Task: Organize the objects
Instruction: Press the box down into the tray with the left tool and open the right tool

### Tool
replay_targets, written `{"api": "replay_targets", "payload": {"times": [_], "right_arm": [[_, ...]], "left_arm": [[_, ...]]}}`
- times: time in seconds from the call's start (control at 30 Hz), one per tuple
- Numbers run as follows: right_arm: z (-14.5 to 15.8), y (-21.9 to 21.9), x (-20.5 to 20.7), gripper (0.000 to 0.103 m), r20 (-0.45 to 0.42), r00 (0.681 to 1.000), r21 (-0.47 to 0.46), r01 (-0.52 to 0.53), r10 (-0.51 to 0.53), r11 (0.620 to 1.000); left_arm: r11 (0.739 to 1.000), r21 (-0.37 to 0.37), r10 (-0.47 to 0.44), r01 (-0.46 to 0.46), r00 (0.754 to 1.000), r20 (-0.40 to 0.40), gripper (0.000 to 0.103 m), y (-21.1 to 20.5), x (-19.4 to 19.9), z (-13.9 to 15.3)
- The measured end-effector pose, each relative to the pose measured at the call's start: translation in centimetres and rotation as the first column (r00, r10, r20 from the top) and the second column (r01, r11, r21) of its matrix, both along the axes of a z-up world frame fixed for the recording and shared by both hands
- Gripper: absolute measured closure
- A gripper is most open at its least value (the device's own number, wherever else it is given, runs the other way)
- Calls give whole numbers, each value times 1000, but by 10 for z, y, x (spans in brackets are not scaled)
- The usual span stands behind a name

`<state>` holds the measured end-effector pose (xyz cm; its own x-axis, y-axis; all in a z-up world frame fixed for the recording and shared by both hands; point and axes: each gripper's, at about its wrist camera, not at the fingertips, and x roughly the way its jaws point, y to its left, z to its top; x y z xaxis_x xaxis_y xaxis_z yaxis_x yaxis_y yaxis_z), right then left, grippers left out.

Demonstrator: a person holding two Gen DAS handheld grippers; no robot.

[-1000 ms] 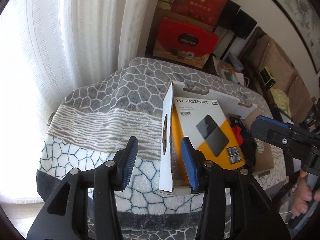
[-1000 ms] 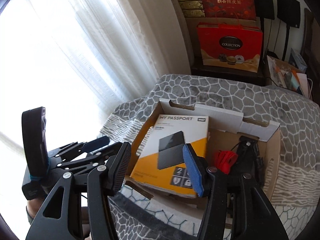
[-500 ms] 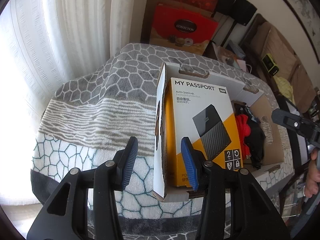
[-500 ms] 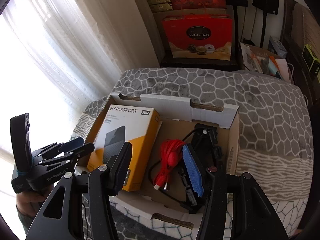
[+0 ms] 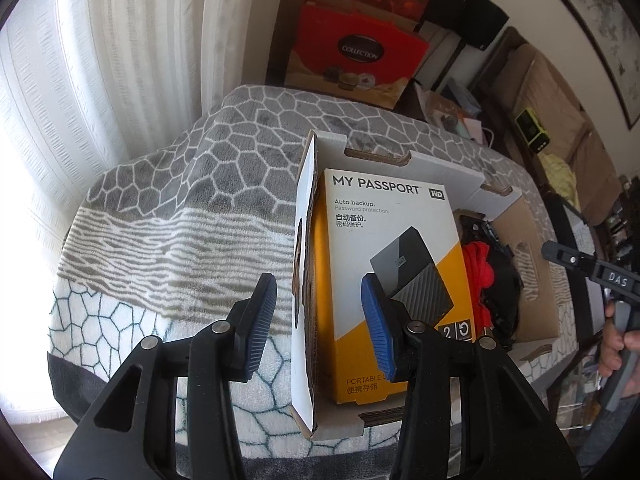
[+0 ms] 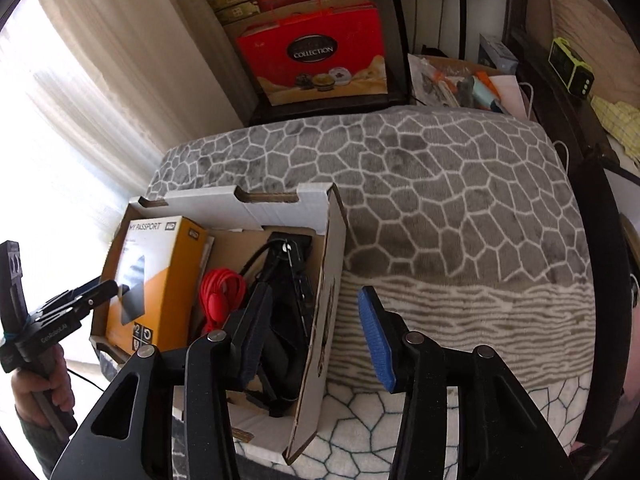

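We see a grey patterned blanket covering the table, curtains left, a red gift bag beyond. The cardboard box holds a yellow hard-drive package, red cable and half-hidden black gear. Left gripper and right gripper gape wide, each straddling a box wall.

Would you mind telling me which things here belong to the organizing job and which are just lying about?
Job:
- cardboard box
- My Passport box
- red cable
- black gear
- left gripper, open astride the box's left wall
- right gripper, open astride its right wall

Lying about:
- red gift bag
- green gadget
- blanket
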<state>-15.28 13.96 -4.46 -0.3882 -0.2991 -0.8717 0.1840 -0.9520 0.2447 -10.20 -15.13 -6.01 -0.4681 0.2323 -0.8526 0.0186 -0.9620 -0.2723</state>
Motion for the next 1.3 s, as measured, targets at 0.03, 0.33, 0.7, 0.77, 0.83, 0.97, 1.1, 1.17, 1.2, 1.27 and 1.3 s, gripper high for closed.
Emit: {"api": "replay_targets", "payload": {"times": [0.03,0.33,0.7,0.77,0.83,0.97,1.1,1.17,1.2,1.27,1.3], "right_arm": [[-5,0,-1,63,10,1000,2,0,0,1000],[-22,-9,-3,91,58,998,-19,-10,11,1000],[7,10,-1,90,-21,999,15,34,-34,999],[12,19,0,90,-28,999,20,47,-47,999],[15,28,1,90,-29,998,20,60,-60,998],[16,47,2,90,-24,996,20,88,-87,996],[12,68,4,90,-23,993,17,116,-115,993],[8,75,3,91,-17,992,20,125,-124,992],[6,79,3,91,-14,992,21,129,-129,991],[1,85,2,91,-1,990,20,138,-138,990],[-2,87,2,91,6,990,17,142,-142,990]], "left_arm": [[1000,9,-6,6,1000,0,67,1,-1,0],[1000,-10,-22,22,1000,9,74,7,-4,2],[999,-13,-49,49,999,-6,74,32,-3,15],[998,-22,-64,64,998,-13,74,42,-4,20],[997,-28,-78,78,997,-17,74,51,-7,23],[994,-32,-102,101,995,-14,74,71,-12,26],[991,-36,-126,126,992,-6,74,89,-16,23],[990,-40,-135,135,991,-1,74,98,-18,20],[990,-41,-138,138,990,3,74,101,-19,18],[989,-43,-139,139,990,8,74,107,-22,14],[989,-45,-139,139,990,11,74,110,-23,13]]}}
